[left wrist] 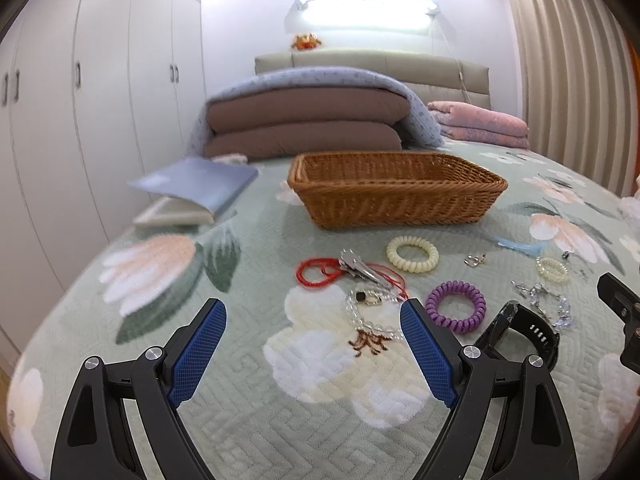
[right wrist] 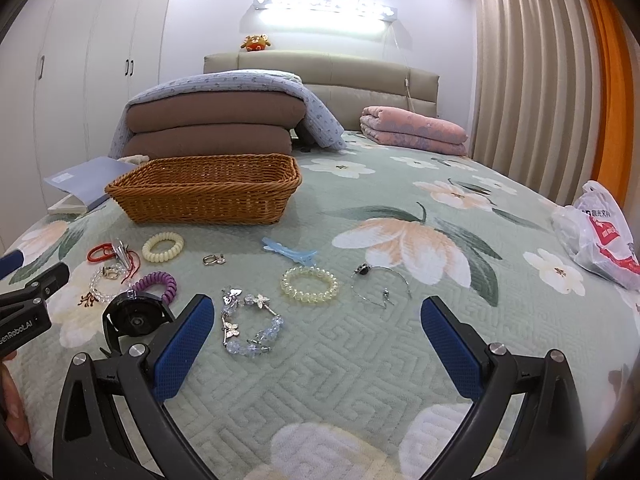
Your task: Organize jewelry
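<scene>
Both grippers hover low over the near edge of the bed [right wrist: 400, 360], pointing toward the headboard: left gripper [left wrist: 314, 312] and right gripper [right wrist: 318, 312] each have fingers spread wide, holding nothing. Jewelry lies loose on the quilt just ahead: purple coil hair tie [left wrist: 456, 306], butterfly bead bracelet [right wrist: 250, 322], yellow bead bracelet [right wrist: 309, 283], black watch [right wrist: 134, 318]. Wicker basket [right wrist: 204, 192] sits farther back, left of centre.

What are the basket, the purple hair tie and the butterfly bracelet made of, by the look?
Basket: woven wicker or rattan, possibly a plastic imitation; brown twisted strands, slight sheen.
Purple hair tie: likely smooth plastic; a telephone-cord coil with glossy highlights.
Butterfly bracelet: clear, faintly blue faceted beads, glass or acrylic, with silvery, metal-looking butterfly charms that catch the light.
</scene>
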Motion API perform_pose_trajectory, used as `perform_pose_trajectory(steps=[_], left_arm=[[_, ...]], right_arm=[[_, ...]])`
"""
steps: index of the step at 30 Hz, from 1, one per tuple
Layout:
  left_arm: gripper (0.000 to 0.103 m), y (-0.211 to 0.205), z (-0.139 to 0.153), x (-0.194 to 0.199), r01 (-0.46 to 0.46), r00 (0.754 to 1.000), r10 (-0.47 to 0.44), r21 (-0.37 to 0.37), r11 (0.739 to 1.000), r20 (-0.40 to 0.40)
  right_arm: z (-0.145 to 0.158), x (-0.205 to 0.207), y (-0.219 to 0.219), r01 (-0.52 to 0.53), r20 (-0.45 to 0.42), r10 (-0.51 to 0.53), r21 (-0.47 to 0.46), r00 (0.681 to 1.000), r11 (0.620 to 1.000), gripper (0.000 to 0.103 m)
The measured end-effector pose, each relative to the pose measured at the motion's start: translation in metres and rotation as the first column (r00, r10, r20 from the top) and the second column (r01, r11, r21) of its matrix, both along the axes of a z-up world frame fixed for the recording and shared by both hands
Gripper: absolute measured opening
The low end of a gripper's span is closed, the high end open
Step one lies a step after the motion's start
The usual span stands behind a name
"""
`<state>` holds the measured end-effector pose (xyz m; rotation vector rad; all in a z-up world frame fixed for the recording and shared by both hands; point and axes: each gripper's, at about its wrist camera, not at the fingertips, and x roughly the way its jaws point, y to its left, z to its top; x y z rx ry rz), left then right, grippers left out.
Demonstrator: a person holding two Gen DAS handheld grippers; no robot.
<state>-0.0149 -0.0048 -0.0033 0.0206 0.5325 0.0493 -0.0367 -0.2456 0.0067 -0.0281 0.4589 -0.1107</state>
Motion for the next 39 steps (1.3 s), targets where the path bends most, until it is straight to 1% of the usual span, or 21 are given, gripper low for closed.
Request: perform_pose_trajectory(steps=[2,3,5,6,9,11,12,13,15,16,17,18,19,20,22,23,26,31,34,37,39], left_arm=[[0.089,0.013,-0.001,0.003,0.006,0.999,-0.008,-0.073,0.997,-0.031],[0.089,0.016,-0.001,0.003,-0.002,1.000,-0.001,-0.094,0.996,-0.031],[0.089,0.025,0.002,0.001,-0.013,1.000,0.009,-0.145,0.989,-0.022],[0.089,0.026,0.003,0.001,-0.016,1.000,0.013,-0.154,0.988,-0.018],[0.089,0.022,0.007,0.000,-0.005,1.000,0.005,-0.140,0.990,-0.007],[0.089,0.020,0.009,0.002,0.004,1.000,-0.005,-0.131,0.991,-0.011],[0.089,0.020,0.010,0.002,0.006,1.000,-0.008,-0.135,0.991,-0.013],[0.089,0.021,0.011,0.003,0.009,1.000,-0.011,-0.142,0.990,-0.016],[0.089,0.024,0.012,0.006,0.019,0.999,-0.024,-0.161,0.987,-0.028],[0.089,0.025,0.012,0.008,0.021,0.999,-0.027,-0.170,0.985,-0.033],[0.089,0.026,0.011,0.009,0.022,0.999,-0.030,-0.177,0.984,-0.042],[0.089,0.027,0.010,0.010,0.023,0.998,-0.033,-0.185,0.983,-0.051],[0.089,0.028,0.008,0.013,0.027,0.997,-0.041,-0.202,0.979,-0.066],[0.088,0.029,0.006,0.015,0.028,0.996,-0.046,-0.214,0.976,-0.077],[0.077,0.030,0.002,0.018,0.026,0.994,-0.049,-0.230,0.973,-0.095],[0.068,0.029,0.001,0.020,0.026,0.993,-0.052,-0.231,0.973,-0.106],[0.067,0.029,-0.002,0.027,0.022,0.989,-0.056,-0.241,0.970,-0.135],[0.066,0.026,0.002,0.035,0.020,0.988,-0.057,-0.244,0.970,-0.146],[0.066,0.024,0.004,0.044,0.019,0.984,-0.064,-0.262,0.965,-0.163],[0.062,0.020,0.002,0.051,0.019,0.982,-0.067,-0.261,0.965,-0.175],[0.061,0.017,-0.002,0.054,0.023,0.980,-0.075,-0.264,0.964,-0.186]], right_arm=[[0.002,-0.002,-0.003,0.002,0.002,-0.002,0.008,1.000,1.000,0.102],[0.002,-0.003,-0.005,0.001,0.002,-0.001,0.014,1.000,1.000,0.100],[0.004,-0.004,-0.009,-0.003,-0.002,0.003,0.032,1.000,0.999,0.093],[0.005,-0.004,-0.012,-0.004,0.005,0.004,0.043,1.000,0.999,0.092],[0.007,-0.002,-0.020,-0.002,-0.032,0.004,0.056,0.999,0.998,0.090],[0.008,-0.002,-0.029,0.009,-0.015,-0.008,0.046,1.000,0.999,0.089],[0.008,-0.001,-0.032,0.012,-0.016,-0.012,0.043,1.000,0.999,0.089],[0.008,0.001,-0.037,0.011,-0.018,-0.009,0.071,1.000,0.997,0.089],[0.009,0.005,-0.043,0.002,-0.040,0.001,0.070,0.999,0.998,0.086],[0.009,0.006,-0.045,0.001,-0.046,0.002,0.061,0.999,0.998,0.080],[0.009,0.009,-0.046,0.001,-0.059,0.002,0.050,0.998,0.999,0.070],[0.009,0.012,-0.047,0.000,-0.080,0.003,0.039,0.997,0.999,0.066],[0.009,0.016,-0.051,-0.007,-0.096,0.012,0.044,0.995,0.999,0.059],[0.009,0.019,-0.053,-0.016,-0.106,0.021,0.053,0.994,0.998,0.056],[0.010,0.026,-0.059,-0.032,-0.127,0.040,0.059,0.991,0.998,0.055],[0.011,0.029,-0.061,-0.041,-0.136,0.050,0.066,0.989,0.997,0.052],[0.014,0.046,-0.072,-0.068,-0.140,0.081,0.098,0.987,0.993,0.050],[0.014,0.079,-0.091,-0.089,-0.186,0.105,0.093,0.977,0.992,0.043],[0.005,0.096,-0.099,-0.108,-0.241,0.141,0.142,0.960,0.984,0.036],[-0.006,0.107,-0.104,-0.115,-0.273,0.186,0.254,0.944,0.960,0.035],[-0.010,0.113,-0.104,-0.107,-0.292,0.191,0.281,0.937,0.954,0.035]])
